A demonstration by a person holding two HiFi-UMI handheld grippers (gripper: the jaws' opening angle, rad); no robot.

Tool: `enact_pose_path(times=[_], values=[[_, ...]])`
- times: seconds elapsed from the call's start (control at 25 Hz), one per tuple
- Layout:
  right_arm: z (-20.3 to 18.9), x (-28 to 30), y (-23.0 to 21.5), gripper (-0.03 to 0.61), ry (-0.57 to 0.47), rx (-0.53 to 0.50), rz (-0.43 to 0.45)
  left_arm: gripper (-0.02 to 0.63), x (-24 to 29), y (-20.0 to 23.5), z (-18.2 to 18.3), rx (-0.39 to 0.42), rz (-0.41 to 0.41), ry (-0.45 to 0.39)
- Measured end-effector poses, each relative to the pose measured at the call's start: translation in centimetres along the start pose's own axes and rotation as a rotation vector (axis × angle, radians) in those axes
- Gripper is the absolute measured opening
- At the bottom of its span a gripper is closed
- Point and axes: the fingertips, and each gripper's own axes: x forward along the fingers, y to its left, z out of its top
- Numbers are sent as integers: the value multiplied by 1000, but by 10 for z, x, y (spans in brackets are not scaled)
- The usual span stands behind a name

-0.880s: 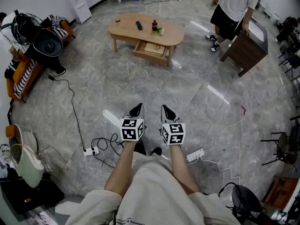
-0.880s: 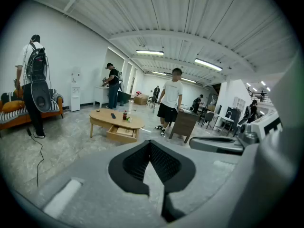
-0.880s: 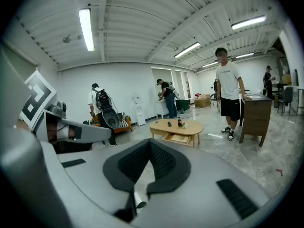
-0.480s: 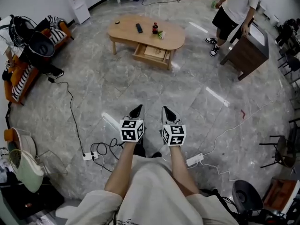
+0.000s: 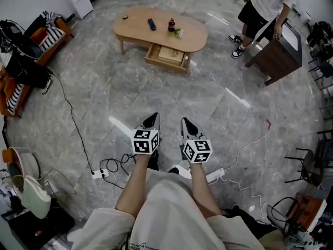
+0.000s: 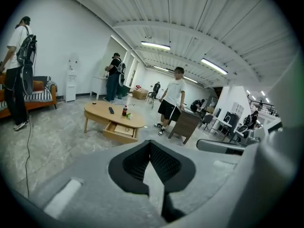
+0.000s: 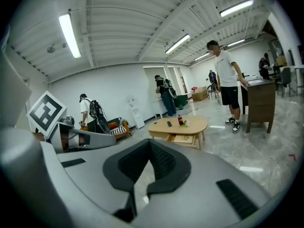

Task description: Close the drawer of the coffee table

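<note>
Drawer [image 5: 168, 56] of the coffee table [image 5: 136, 33] stands pulled out toward the camera, under the tabletop's near edge, far off at 12 o'clock from both tools across bare grey floor. Something flat and pale lies inside it, too small to identify. On the tabletop stand a dark bottle [image 5: 171, 26] with a red cap, a black remote [image 5: 151, 24] at its 9 o'clock, a bit of green [image 5: 179, 33] just beside the bottle at 4 o'clock, and a small dark thing [image 5: 125, 17] near the far left end that cannot be made out. The left tool [image 5: 152, 121] and right tool [image 5: 187, 123] are held side by side low in the head view, well apart from the table, each one's marker cube covering the hand behind it. In the left gripper view the left tool [image 6: 150, 143] has its ribbed pads pressed together at the tips with nothing between them; the right tool [image 7: 149, 143] shows the same, jaws together and empty. At 1 o'clock a person [image 5: 264, 7] in a white shirt and black shorts stands cut off by the top edge, a hand on a dark wooden cabinet [image 5: 276, 56]. At 8 o'clock a power strip [image 5: 98, 174] lies on the floor amid looped cables.
</note>
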Motion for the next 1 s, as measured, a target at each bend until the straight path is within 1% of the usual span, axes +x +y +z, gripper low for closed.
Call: enact_pose_path(times=[0.2,0.32,0.48,0.64,0.84,1.0], values=[[-3,41,-11,15,45,30,-43,8,32,33,17,-1,-7,24],[0,67,-11,15,62,31,-55,8,51,54,30,6,-17,36],[12,101,-2,15,79,-10,-48,8,70,83,47,-9,-37,45],[24,126,0,15,88,-14,-75,8,85,107,63,-38,-57,45],[35,152,1,15,102,-54,-105,8,99,133,84,-72,-70,22],[42,168,5,15,108,-91,-122,8,101,144,98,-67,-83,-1]])
